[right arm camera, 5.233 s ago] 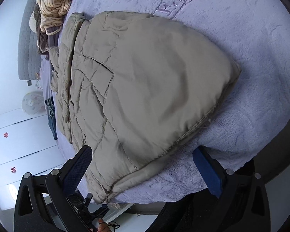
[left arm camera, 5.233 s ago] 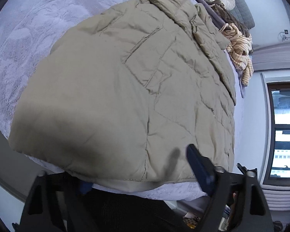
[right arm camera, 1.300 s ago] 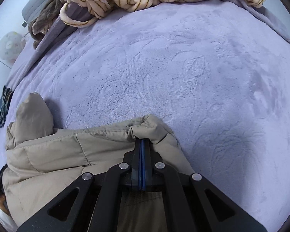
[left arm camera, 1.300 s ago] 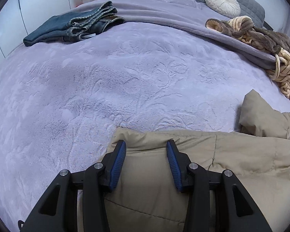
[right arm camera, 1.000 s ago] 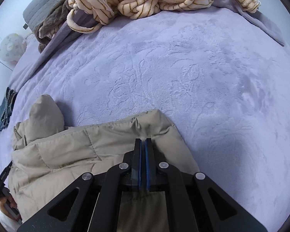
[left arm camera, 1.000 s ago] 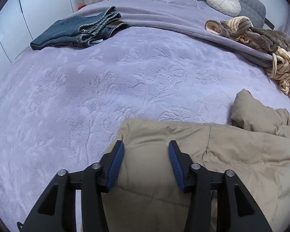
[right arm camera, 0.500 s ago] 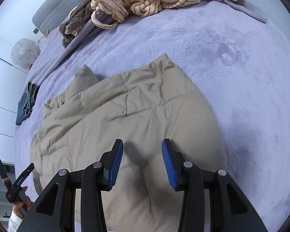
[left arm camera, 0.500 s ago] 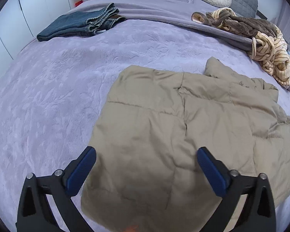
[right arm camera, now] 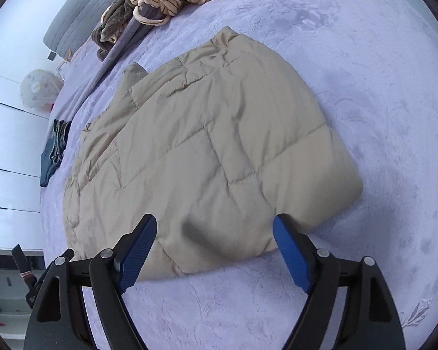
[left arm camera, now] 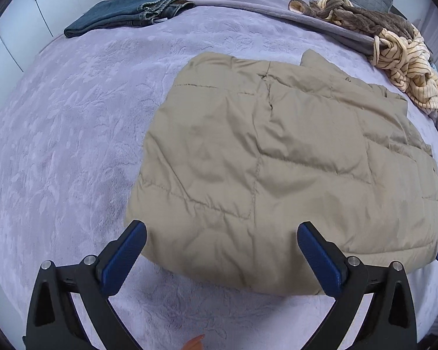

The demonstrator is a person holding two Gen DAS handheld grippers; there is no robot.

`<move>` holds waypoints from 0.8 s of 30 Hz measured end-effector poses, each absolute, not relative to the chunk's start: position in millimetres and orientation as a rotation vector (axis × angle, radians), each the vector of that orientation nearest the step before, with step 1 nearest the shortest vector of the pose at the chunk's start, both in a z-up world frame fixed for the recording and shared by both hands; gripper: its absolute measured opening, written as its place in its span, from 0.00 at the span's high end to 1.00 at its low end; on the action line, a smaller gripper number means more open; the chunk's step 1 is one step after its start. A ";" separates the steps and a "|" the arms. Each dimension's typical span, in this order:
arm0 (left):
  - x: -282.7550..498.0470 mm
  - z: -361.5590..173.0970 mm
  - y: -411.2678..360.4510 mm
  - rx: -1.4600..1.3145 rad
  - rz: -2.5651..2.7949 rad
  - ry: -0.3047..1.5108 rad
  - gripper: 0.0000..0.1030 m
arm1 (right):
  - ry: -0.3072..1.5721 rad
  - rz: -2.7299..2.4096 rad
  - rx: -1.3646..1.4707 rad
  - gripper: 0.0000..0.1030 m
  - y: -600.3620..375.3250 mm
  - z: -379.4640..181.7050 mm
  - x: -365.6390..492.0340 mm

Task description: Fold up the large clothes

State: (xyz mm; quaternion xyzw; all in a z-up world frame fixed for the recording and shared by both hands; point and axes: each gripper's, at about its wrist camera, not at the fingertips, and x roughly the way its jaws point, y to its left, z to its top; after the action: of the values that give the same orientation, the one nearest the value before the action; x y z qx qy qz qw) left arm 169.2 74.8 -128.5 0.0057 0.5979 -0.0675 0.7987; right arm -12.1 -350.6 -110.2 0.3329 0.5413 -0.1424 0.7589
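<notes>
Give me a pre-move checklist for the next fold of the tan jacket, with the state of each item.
1. Tan quilted puffer jacket lies folded on the lilac blanket: ok.
2. Left gripper open, nothing held: ok.
3. Right gripper jaws opening, nothing between them: ok.
4. Folded blue jeans apart from the jacket: ok.
5. Striped cream garment apart from the jacket: ok.
6. Layers underneath aligned: cannot tell.

The jacket [left arm camera: 277, 160] hides its own folded-under layers, its near edge is motion-blurred, and a fingertip [left arm camera: 194, 344] is cut off at the left wrist view's bottom edge.
</notes>
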 end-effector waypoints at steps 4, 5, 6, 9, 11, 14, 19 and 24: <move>160.3 -127.8 76.8 0.010 -0.147 1.302 0.00 | 1.200 -0.314 0.772 0.16 -344.3 -117.5 -23.6; 158.4 -127.8 77.4 0.007 -0.151 1.306 0.00 | 1.204 -0.313 0.782 0.16 -342.6 -119.0 -25.8; 156.9 -128.2 78.0 0.003 -0.154 1.311 0.00 | 1.205 -0.311 0.790 0.16 -341.2 -120.2 -27.3; 153.0 -130.1 79.2 -0.003 -0.162 1.323 0.00 | 1.210 -0.309 0.800 0.16 -337.4 -123.9 -30.7; 149.5 -132.4 79.2 0.001 -0.166 1.329 0.00 | 1.209 -0.309 0.809 0.16 -335.1 -126.8 -32.7; 145.3 -136.7 80.4 -0.004 -0.177 1.335 0.00 | 1.199 -0.309 0.827 0.15 -332.5 -131.1 -35.5; 141.4 -147.6 86.5 -0.047 -0.183 1.354 0.00 | 1.158 -0.299 0.876 0.14 -331.4 -141.2 -42.2; 139.8 -156.0 92.6 -0.099 -0.192 1.358 0.00 | 1.111 -0.303 0.947 0.14 -337.1 -150.2 -49.2</move>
State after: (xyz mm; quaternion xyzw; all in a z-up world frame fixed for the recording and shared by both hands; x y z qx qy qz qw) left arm 139.8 92.6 -156.0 -0.0456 0.6267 -0.0887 0.7729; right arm -49.2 -337.1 -150.2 0.4308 0.5054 -0.1378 0.7348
